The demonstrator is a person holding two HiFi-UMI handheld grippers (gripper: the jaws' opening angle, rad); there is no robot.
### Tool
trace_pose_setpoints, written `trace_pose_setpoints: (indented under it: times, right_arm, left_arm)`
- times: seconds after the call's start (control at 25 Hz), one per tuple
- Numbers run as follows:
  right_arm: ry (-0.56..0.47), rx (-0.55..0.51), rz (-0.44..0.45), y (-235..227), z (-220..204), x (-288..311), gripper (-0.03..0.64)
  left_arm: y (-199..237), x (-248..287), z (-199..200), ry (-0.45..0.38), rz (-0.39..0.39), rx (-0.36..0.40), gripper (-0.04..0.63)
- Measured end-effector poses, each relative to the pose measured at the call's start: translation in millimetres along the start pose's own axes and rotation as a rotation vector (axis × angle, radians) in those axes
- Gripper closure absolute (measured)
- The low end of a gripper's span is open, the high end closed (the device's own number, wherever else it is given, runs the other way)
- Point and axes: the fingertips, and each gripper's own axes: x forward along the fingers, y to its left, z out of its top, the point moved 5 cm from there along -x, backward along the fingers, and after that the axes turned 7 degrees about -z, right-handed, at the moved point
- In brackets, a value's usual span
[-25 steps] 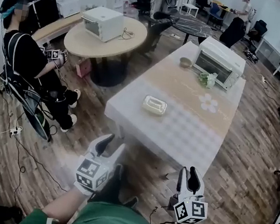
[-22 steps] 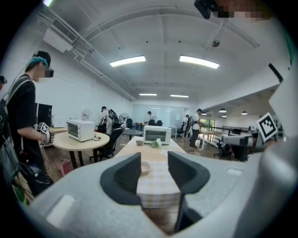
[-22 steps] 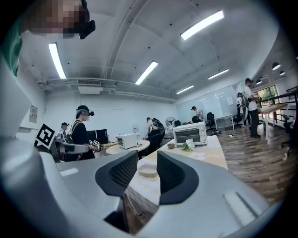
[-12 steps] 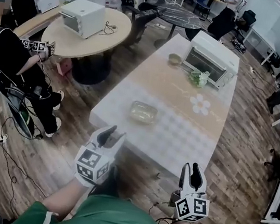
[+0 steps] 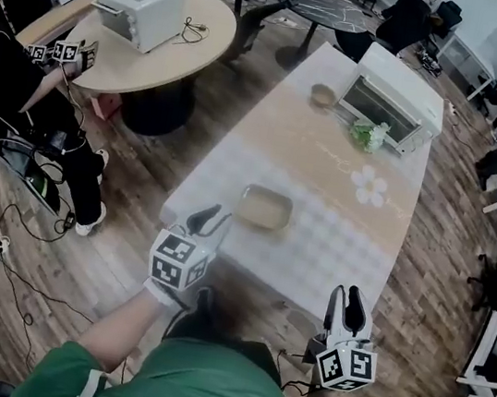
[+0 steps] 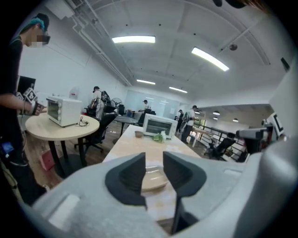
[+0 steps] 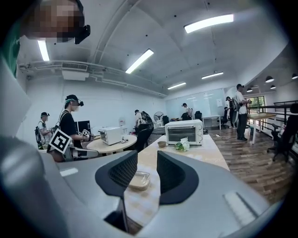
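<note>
the shallow dish (image 5: 263, 206) sits near the front edge of the counter (image 5: 335, 244), straight ahead of the left gripper (image 5: 209, 221) and just beyond its fingers (image 6: 126, 175), with its long side across them. those fingers stand a narrow gap apart, holding nothing. the right gripper (image 5: 346, 299) hangs farther back, off the counter. the dish lies ahead and left of its fingers (image 7: 176, 179), which are also narrowly parted and empty.

bright ceiling strip lights (image 7: 208, 23), fisheye-bent edges (dark corners), soft focus
</note>
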Motion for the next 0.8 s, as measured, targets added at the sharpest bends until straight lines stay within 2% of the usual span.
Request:
trace_pose_setpoints:
  times: [0.16,0.36,0.6,0.8]
  right_arm:
    - [0.029,0.018,0.004,0.2,-9.7,21.0,0.489]
    - [0.031,0.046,0.028,-13.4,-8.3,39.5,0.489]
    - [0.025,0.086,0.030,-34.5,-2.1,50.2,0.489]
    - [0.023,0.104,0.019,-57.9,-7.4,59.6,0.489]
  left_arm:
    - [22.8,31.0,-11.6,0.064,-0.022,-0.047,0.485]
    - [38.7,69.4,-27.2,0.137,0.005,-0.076,0.485]
    - [58.9,114.4,-58.2,0.254,0.015,-0.202,0.485]
    - [76.0,150.1,-72.0,0.315,0.035,-0.259,0.485]
